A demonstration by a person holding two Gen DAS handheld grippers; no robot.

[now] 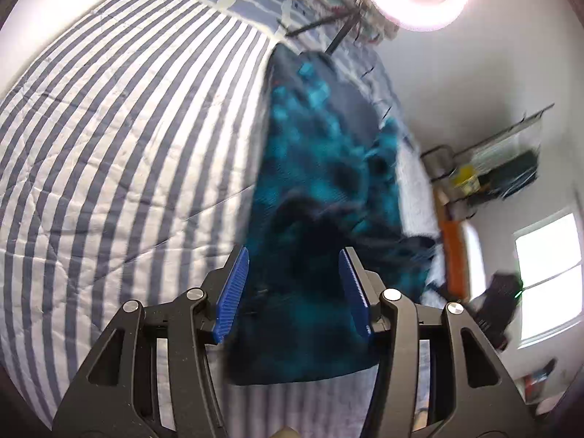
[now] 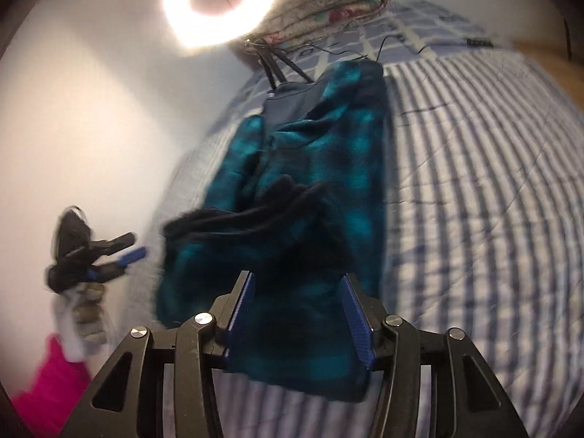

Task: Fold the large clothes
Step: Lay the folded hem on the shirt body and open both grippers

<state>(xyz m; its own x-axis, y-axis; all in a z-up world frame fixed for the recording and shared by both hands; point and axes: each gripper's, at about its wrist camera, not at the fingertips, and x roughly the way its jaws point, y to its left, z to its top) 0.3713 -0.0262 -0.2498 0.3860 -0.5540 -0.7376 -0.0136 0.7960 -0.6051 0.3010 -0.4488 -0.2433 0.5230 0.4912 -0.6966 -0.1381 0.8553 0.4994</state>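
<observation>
A teal and black plaid garment (image 1: 314, 153) lies folded into a long strip on the striped bed cover (image 1: 127, 127), with a dark hem bunched across its middle. My left gripper (image 1: 294, 259) hovers over its near end, its blue pads (image 1: 233, 292) apart and pressing on nothing. In the right wrist view the same garment (image 2: 328, 153) runs away from my right gripper (image 2: 297, 281), which is also open above the near end. A hand holds the left gripper (image 2: 127, 248) out to the left of the bed. All of this is blurred.
A lit ring light (image 2: 219, 3) on black tripod legs (image 2: 277, 65) stands at the head of the bed beside a folded floral blanket (image 2: 328, 7). White wall, shelves (image 1: 503, 168) and a window (image 1: 547, 277) lie past the bed's edge. Something pink (image 2: 51, 394) is low on the left.
</observation>
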